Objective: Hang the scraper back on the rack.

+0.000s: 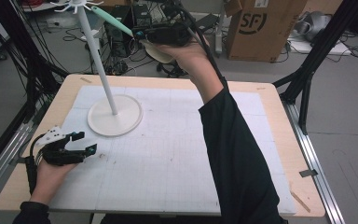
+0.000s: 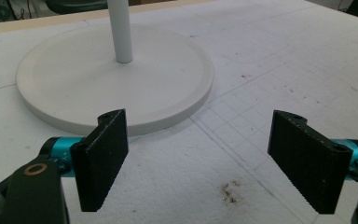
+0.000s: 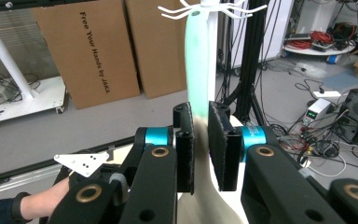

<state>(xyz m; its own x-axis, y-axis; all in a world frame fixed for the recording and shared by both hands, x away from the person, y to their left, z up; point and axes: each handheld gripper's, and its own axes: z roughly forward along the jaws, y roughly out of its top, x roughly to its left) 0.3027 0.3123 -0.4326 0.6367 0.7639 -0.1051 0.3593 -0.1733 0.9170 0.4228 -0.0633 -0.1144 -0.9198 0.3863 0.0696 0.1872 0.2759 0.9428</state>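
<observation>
While the left hand-held gripper (image 1: 83,143) rests on the desk (image 1: 177,154), jaws spread wide and empty, the right hand-held gripper (image 3: 200,149) clamps a mint-green spoon (image 3: 196,60) — raised to the hooks of the white stand (image 1: 103,74).

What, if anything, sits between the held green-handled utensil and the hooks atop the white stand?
Nothing visible blocks it. The right gripper holds the green-handled utensil with its tip already up at the hooks of the white stand. The left gripper rests open, low on the table.

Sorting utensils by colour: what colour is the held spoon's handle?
Pale mint green handle, clearest in the right gripper view.
</observation>
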